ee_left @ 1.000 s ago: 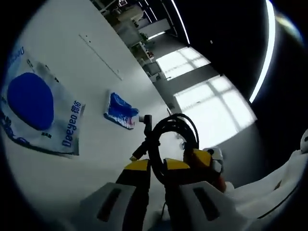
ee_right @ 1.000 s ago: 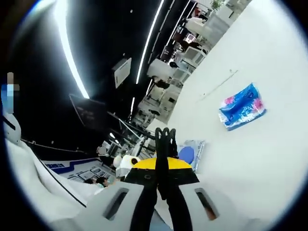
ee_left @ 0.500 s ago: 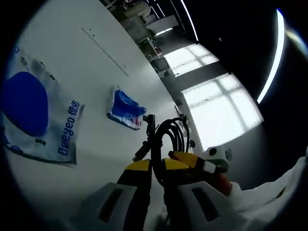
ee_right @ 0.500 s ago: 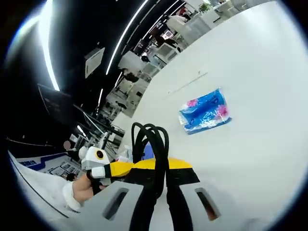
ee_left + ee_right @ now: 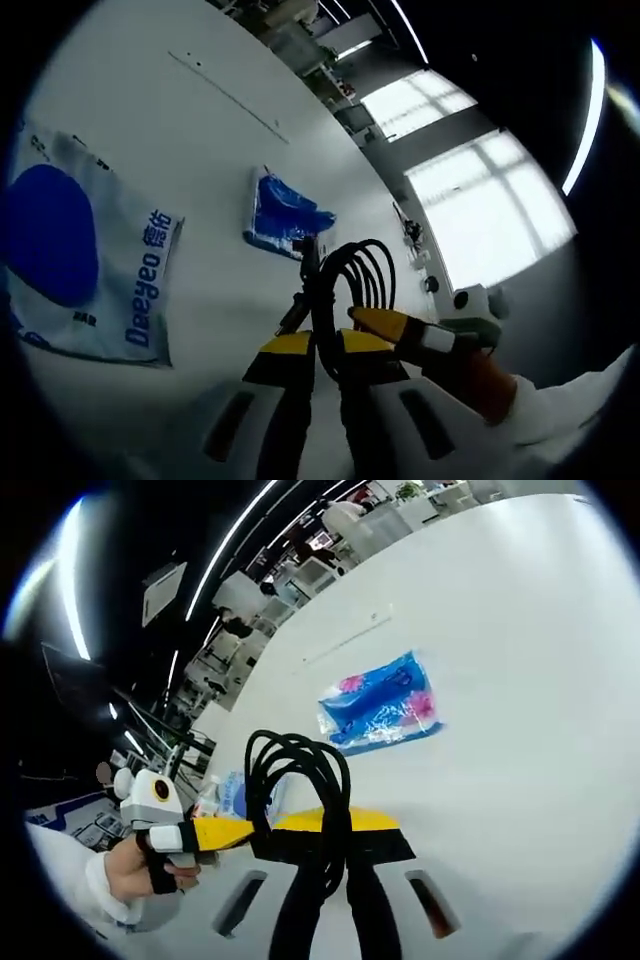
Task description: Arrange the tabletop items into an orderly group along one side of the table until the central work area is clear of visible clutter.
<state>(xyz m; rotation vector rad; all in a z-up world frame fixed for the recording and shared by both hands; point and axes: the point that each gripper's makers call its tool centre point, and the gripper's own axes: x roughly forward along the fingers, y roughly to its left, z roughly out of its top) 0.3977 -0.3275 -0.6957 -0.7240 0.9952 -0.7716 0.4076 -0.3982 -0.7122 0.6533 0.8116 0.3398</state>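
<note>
Both views are bright on the white table (image 5: 200,130) and dark above it. In the left gripper view, big windows (image 5: 470,190) beyond the tongs glow so white that nothing shows through them. Long ceiling lights (image 5: 215,555) make thin shiny streaks in the right gripper view. Things bend and look soft near the edges. The black cable (image 5: 300,780) looks sharp, with little shadow under it.

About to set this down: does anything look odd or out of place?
Yes: both grippers, left and right, pinch the same coiled black cable above the table. The blue pack and white Deeyeo bag lie flat, apart.
</note>
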